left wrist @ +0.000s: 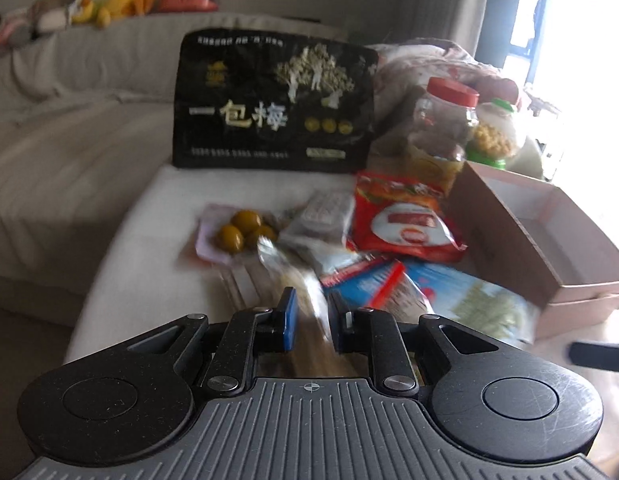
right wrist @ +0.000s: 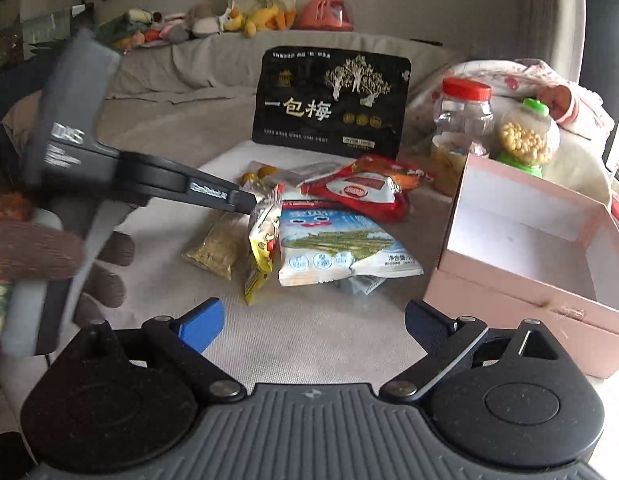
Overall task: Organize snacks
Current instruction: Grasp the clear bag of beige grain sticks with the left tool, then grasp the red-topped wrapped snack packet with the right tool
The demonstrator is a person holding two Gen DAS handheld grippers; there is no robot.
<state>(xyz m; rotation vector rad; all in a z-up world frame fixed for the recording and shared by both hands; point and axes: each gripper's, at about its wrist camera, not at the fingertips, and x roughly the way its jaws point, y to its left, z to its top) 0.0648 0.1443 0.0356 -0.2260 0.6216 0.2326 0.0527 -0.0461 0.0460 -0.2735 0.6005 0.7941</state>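
Pink box (right wrist: 525,236) at right, inside bare: nothing packed yet, as far as visible.

Left gripper (left wrist: 311,316) clamped on top edge of yellow snack packet (right wrist: 263,240), packet hanging lifted beside pile; judge first item on way to box.

Right gripper (right wrist: 313,320) jaws apart, nothing between, hovering over bare cushion (right wrist: 317,340).

Still loose on cushion:
- blue-white bag (right wrist: 337,248)
- red bag (right wrist: 361,192)
- clear seed packet (right wrist: 213,248)
- tray of yellow-green fruit (left wrist: 239,232)

Big black bag (right wrist: 329,104) upright behind; two jars (right wrist: 465,120) beside box.

Judge: nearly everything left.
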